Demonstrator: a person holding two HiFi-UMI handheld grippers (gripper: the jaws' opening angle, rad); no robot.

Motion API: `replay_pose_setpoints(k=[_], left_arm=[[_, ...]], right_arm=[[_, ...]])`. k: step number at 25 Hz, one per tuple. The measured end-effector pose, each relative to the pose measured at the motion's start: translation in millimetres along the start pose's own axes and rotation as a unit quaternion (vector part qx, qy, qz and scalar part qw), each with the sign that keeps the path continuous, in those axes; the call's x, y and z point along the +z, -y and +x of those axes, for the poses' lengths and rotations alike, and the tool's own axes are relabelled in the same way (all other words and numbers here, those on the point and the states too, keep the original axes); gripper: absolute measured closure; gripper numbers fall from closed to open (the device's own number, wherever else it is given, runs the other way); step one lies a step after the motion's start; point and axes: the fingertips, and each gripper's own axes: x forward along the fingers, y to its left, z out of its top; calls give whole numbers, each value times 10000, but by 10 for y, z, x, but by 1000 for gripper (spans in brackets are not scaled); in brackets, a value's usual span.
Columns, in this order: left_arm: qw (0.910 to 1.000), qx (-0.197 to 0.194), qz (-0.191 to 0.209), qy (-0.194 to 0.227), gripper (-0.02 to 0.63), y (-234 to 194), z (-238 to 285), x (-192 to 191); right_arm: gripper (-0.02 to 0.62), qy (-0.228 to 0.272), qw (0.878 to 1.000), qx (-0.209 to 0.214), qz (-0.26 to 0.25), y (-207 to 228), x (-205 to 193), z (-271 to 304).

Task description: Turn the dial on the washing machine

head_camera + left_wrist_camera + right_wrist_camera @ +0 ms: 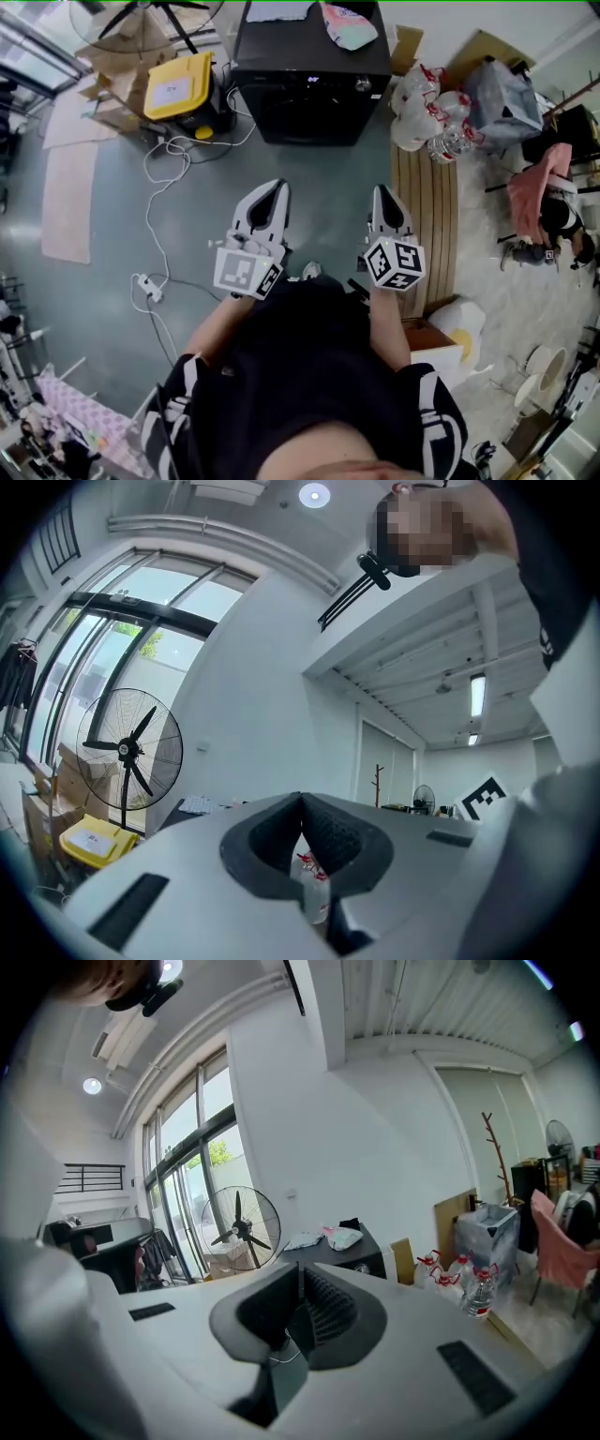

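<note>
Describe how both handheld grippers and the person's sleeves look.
The left gripper and right gripper are alike: pale grey tapered shells, black ribbed pads inside the jaws, and a cube with black-and-white square markers at the rear. The person wears a black top with short sleeves striped in white.

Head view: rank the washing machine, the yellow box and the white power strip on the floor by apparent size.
Largest: washing machine.
Then: yellow box beside it.
Smallest: power strip, even though it lies nearer the camera.
</note>
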Motion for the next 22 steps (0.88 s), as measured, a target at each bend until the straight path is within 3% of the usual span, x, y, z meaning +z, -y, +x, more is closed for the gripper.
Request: replay_pose_setpoints(k=[9, 22], left_arm=[[9999, -52, 64, 58, 586, -236, -583, 133], [9999, -96, -52, 61, 586, -329, -815, 74]], right_arm=[[557, 14, 9995, 63, -307, -666, -117, -436], [571, -54, 9986, 79, -515, -945, -237, -467]])
